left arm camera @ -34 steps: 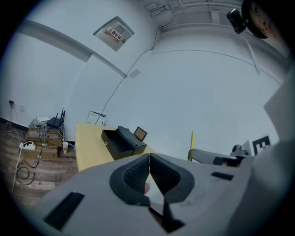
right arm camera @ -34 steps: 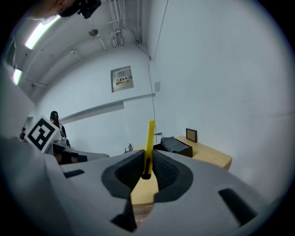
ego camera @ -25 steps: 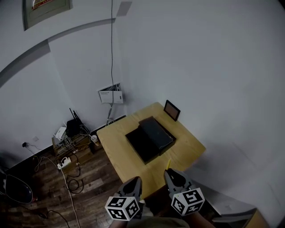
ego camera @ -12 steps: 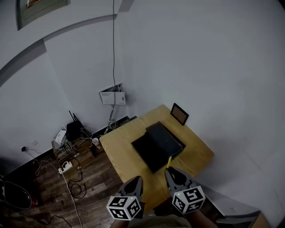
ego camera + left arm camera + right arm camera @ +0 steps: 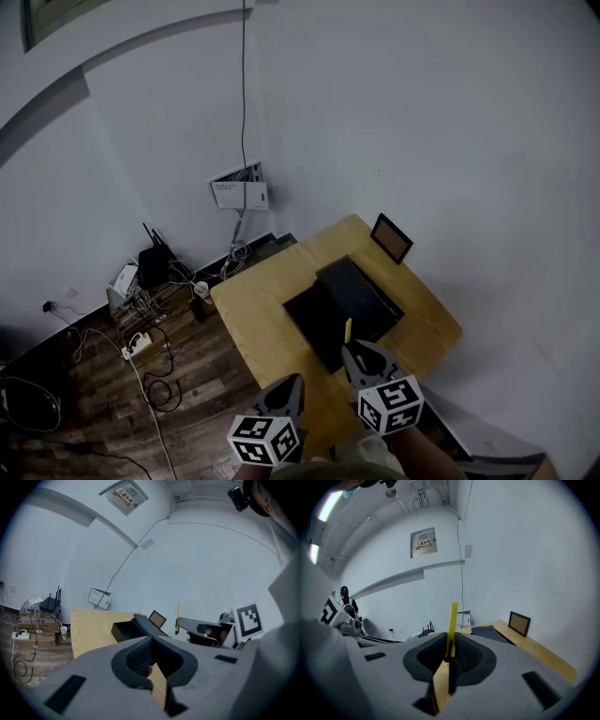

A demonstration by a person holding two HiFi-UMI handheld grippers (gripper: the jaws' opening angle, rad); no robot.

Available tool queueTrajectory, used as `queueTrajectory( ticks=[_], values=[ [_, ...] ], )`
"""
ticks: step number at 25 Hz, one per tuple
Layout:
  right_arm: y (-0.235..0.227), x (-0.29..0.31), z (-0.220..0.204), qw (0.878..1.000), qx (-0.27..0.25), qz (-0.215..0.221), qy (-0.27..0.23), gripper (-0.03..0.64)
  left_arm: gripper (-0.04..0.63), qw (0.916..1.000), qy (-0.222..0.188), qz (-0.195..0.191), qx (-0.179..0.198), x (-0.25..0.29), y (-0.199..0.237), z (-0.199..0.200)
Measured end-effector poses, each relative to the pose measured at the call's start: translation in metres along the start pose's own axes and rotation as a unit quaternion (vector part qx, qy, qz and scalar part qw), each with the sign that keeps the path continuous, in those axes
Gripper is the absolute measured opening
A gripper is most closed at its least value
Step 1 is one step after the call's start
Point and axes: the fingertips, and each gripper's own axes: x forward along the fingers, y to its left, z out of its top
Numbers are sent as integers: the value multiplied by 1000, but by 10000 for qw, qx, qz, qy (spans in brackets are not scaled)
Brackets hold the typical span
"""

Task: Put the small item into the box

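You bring the right gripper forward over the wooden table. A second ago the thin yellow item showed short of the black box; in the head view its tip now overlaps the box's near rim. The drop looks close, though how high you hold the item above the opening cannot be told. In the right gripper view the jaws are clamped on the yellow strip's lower end, and it stands upright between them. The left gripper hangs back at the table's near edge, its jaws pressed together with nothing between them. The box stands open, its lid lying along the far side, just short of a small picture frame. The inside reads dark and seemingly bare; nothing can be made out in it
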Motion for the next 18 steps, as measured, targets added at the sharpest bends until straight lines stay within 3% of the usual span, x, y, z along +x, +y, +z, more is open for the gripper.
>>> queueTrajectory(
  ticks=[18],
  values=[
    [-27, 126, -65, 9883, -442, 512, 1366, 41, 3, 9978, 284, 469, -378, 54, 35, -16]
  ],
)
